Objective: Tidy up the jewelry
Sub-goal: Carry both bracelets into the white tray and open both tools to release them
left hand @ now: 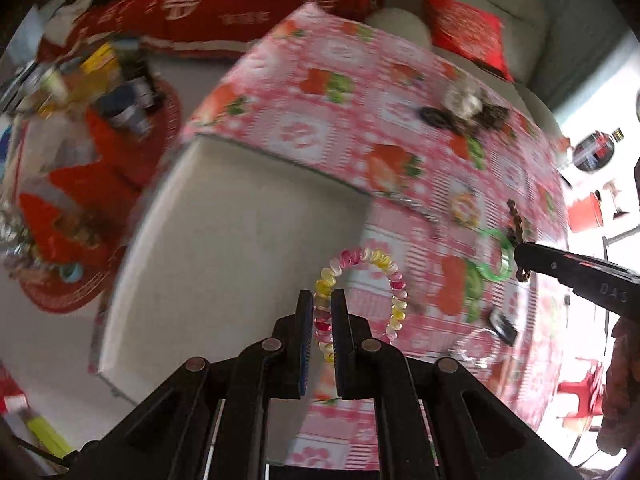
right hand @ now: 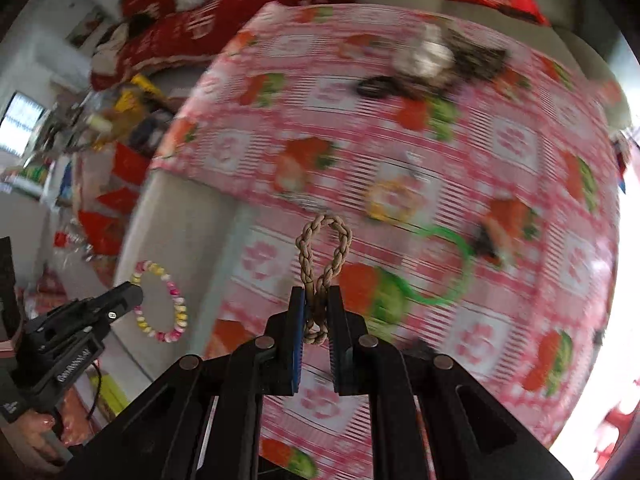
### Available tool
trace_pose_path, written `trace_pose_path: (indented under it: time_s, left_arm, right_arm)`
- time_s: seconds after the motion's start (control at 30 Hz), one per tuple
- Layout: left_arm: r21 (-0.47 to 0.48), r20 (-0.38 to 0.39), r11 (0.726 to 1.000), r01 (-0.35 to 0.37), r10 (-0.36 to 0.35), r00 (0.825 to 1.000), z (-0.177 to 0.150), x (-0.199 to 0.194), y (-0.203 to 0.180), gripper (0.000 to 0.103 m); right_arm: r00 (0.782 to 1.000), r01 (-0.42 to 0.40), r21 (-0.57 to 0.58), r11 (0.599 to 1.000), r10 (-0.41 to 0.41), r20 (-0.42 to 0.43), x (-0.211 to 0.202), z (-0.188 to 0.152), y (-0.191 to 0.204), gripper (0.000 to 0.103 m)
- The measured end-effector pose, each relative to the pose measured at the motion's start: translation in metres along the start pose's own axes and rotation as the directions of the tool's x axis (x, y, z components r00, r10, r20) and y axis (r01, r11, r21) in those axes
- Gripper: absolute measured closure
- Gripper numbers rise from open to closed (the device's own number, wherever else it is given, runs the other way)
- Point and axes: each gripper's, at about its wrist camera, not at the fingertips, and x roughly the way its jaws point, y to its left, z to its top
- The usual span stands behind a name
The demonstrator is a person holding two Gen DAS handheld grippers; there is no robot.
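Observation:
My left gripper (left hand: 322,300) is shut on a pink, yellow and white spiral bracelet (left hand: 376,258), which loops up above a white box (left hand: 240,240). In the right wrist view this gripper (right hand: 136,290) and its bracelet (right hand: 176,304) appear at the lower left. My right gripper (right hand: 318,296) is shut on a tan braided cord loop (right hand: 324,248), raised over the pink strawberry tablecloth (right hand: 520,140). The left wrist view shows that gripper (left hand: 518,254) at the right edge with the cord (left hand: 516,220) hanging in it. Both views are blurred.
On the cloth lie a green bangle (right hand: 444,268), a yellow-orange bracelet (right hand: 394,200), a black hair tie (right hand: 374,88) and a heap of jewelry (right hand: 432,60) at the far side. A clear bangle (left hand: 476,348) and a dark clip (left hand: 502,324) lie nearer. Red cushions and clutter surround the table.

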Motion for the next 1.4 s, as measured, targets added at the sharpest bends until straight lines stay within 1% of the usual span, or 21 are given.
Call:
trace_pose_path:
  time_s: [0.1, 0.2, 0.3, 0.5, 0.53, 0.77, 0.83, 0.93, 1.2, 1.23, 1.3, 1.33, 1.37, 1.4]
  left_arm:
    - [-0.068, -0.003, 0.997, -0.027, 0.027, 1.0, 0.004, 0.006, 0.03, 0.089]
    - [-0.116, -0.017, 0.991, -0.063, 0.061, 0.998, 0.005, 0.018, 0.056, 0.089]
    - [-0.143, -0.023, 0.986, -0.082, 0.079, 0.997, 0.014, 0.033, 0.078, 0.089]
    - [-0.163, -0.04, 0.982, -0.098, 0.093, 0.995, 0.03, 0.062, 0.108, 0.089]
    - [-0.162, -0.047, 0.981, -0.105, 0.099, 0.994, 0.032, 0.069, 0.11, 0.089]
    - [-0.131, -0.063, 0.983, -0.131, 0.123, 0.99, 0.035, 0.085, 0.118, 0.089]
    - [-0.131, -0.065, 0.981, -0.141, 0.133, 0.989, 0.035, 0.087, 0.119, 0.089]
    - [-0.137, -0.072, 0.981, -0.138, 0.129, 0.989, 0.034, 0.089, 0.12, 0.089]
    - [-0.086, -0.086, 0.98, -0.179, 0.172, 0.981, 0.031, 0.096, 0.115, 0.089]
    - [-0.081, -0.085, 0.98, -0.181, 0.174, 0.981, 0.03, 0.096, 0.114, 0.089]
    - [-0.071, -0.089, 0.979, -0.19, 0.183, 0.979, 0.031, 0.096, 0.112, 0.089]
    - [-0.067, -0.088, 0.979, -0.192, 0.186, 0.979, 0.032, 0.096, 0.111, 0.089]
    - [-0.064, -0.085, 0.979, -0.193, 0.188, 0.979, 0.033, 0.095, 0.11, 0.089]
    - [-0.063, -0.082, 0.979, -0.194, 0.189, 0.979, 0.034, 0.095, 0.11, 0.089]
  right_arm:
    - [1.0, -0.026, -0.072, 0.997, 0.025, -0.015, 0.015, 0.014, 0.039, 0.092]
    - [0.998, -0.057, -0.13, 0.99, 0.053, -0.034, 0.032, 0.024, 0.072, 0.092]
    - [0.995, -0.083, -0.163, 0.983, 0.073, -0.07, 0.056, 0.036, 0.104, 0.092]
    - [0.989, -0.099, -0.194, 0.976, 0.075, -0.129, 0.102, 0.057, 0.144, 0.092]
    - [0.988, -0.1, -0.195, 0.976, 0.073, -0.139, 0.109, 0.06, 0.147, 0.092]
    - [0.975, -0.127, -0.187, 0.974, 0.088, -0.204, 0.156, 0.074, 0.166, 0.092]
    - [0.973, -0.124, -0.188, 0.974, 0.082, -0.217, 0.166, 0.077, 0.168, 0.092]
    - [0.97, -0.116, -0.19, 0.975, 0.071, -0.231, 0.18, 0.08, 0.171, 0.092]
    - [0.968, -0.094, -0.202, 0.975, 0.043, -0.246, 0.191, 0.08, 0.171, 0.09]
    - [0.968, -0.097, -0.204, 0.974, 0.045, -0.247, 0.191, 0.08, 0.171, 0.088]
    - [0.965, -0.117, -0.195, 0.974, 0.065, -0.253, 0.191, 0.081, 0.171, 0.075]
    - [0.966, -0.118, -0.192, 0.974, 0.067, -0.251, 0.192, 0.082, 0.172, 0.052]
    - [0.968, -0.106, -0.19, 0.976, 0.058, -0.246, 0.189, 0.082, 0.172, 0.036]
    - [0.97, -0.101, -0.187, 0.977, 0.055, -0.236, 0.186, 0.082, 0.172, 0.035]
